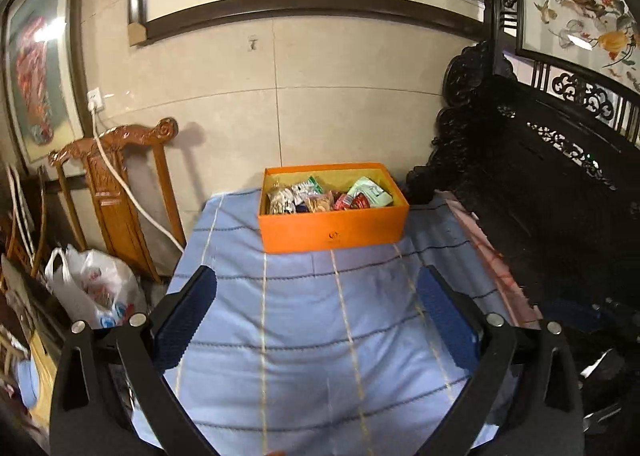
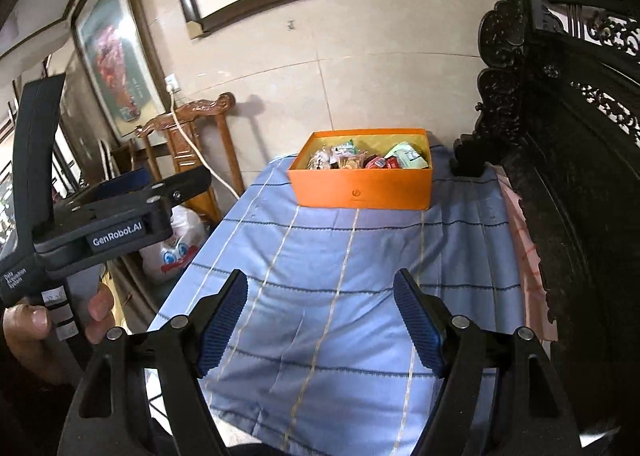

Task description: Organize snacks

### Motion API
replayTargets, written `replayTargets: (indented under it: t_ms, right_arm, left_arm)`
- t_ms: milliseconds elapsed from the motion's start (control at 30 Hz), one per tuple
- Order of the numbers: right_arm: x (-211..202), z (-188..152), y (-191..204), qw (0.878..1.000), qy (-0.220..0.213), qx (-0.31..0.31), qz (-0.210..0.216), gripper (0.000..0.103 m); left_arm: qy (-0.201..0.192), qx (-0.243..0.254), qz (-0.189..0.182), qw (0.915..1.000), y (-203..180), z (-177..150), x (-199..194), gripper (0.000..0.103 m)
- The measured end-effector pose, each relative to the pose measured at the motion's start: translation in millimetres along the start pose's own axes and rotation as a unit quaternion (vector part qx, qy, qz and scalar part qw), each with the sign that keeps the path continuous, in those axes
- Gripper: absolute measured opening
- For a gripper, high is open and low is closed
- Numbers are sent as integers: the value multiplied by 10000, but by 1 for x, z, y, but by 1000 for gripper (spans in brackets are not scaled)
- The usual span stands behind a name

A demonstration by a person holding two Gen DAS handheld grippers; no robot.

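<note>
While both tools are held above the blue striped cloth [image 1: 304, 336], nothing is gripped by either one. The left gripper [image 1: 316, 288] is seen in the lower half of the left wrist view with its jaws spread wide and only cloth between the blue pads [image 1: 188, 320]. The right gripper [image 2: 322, 304] is likewise released in the lower half of the right wrist view, its ribbed pads [image 2: 222, 324] well apart. At the left edge of that view the left gripper's body is seen from the side, held by a hand [image 2: 36, 332] at lower left.

The orange box [image 1: 334, 226] is set on the far end of the cloth, just above frame centre, near the tiled wall [image 1: 340, 104]. The snacks [image 1: 328, 196] are packed inside it. Dark carved furniture [image 1: 532, 184] is found at the right, and a wooden chair [image 1: 120, 184] and a white plastic bag [image 1: 88, 288] at the left.
</note>
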State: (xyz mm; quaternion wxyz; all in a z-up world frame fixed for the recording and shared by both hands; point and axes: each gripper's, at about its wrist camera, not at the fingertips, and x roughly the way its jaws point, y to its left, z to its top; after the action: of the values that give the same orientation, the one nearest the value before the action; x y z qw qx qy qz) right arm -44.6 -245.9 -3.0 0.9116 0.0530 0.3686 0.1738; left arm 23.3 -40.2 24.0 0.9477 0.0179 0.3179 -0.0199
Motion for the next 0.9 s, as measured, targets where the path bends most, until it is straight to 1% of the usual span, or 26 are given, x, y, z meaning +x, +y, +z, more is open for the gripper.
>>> replayTargets:
  t_ms: [100,200,300,433,500,533,600,633,733,833,900]
  right_arm:
    - [-9,-13,2,9999,98,-33,17,76]
    - [-20,-19,3,9999,75,-90,-86,76]
    - [-28,-23,4,9998,36,-2,-181,76]
    - [-32,-24,9,9996,-4,129,-271,76]
    - [-33,-23,16,9993,-60,73,-350,76]
    - [-33,-23,19,9992,-88,54,-386,76]
    - [-32,-24,24,9992,-95,94,-386,76]
    - [-31,-25,25,9991,-84,92,-397,76]
    - [-31,-27,29,9989,-67,88,-461,76]
    - [-30,-28,31,9987,-55,114,-492,76]
    - [-30,-29,32,9986,-37,128,-512,76]
  left_arm:
    - [114,-38,98,9999,-2,-14,-11,99]
    - [72,-49,141,9999,-2,-22,-22,99]
    - [-63,-80,-23,9999,0,-25,-30,99]
    - [43,74,-113,9999,3,-24,-31,99]
    - [52,79,-137,9999,6,-23,-31,99]
    - [25,94,-102,9999,7,-24,-32,99]
    - [-54,121,166,9998,9,-26,-33,99]
    - [-72,113,227,9997,11,-26,-34,99]
    - [-77,111,60,9999,16,-27,-34,99]
    - [-169,205,37,9996,16,-29,-35,99]
    - [-94,194,-74,9997,15,-30,-32,99]
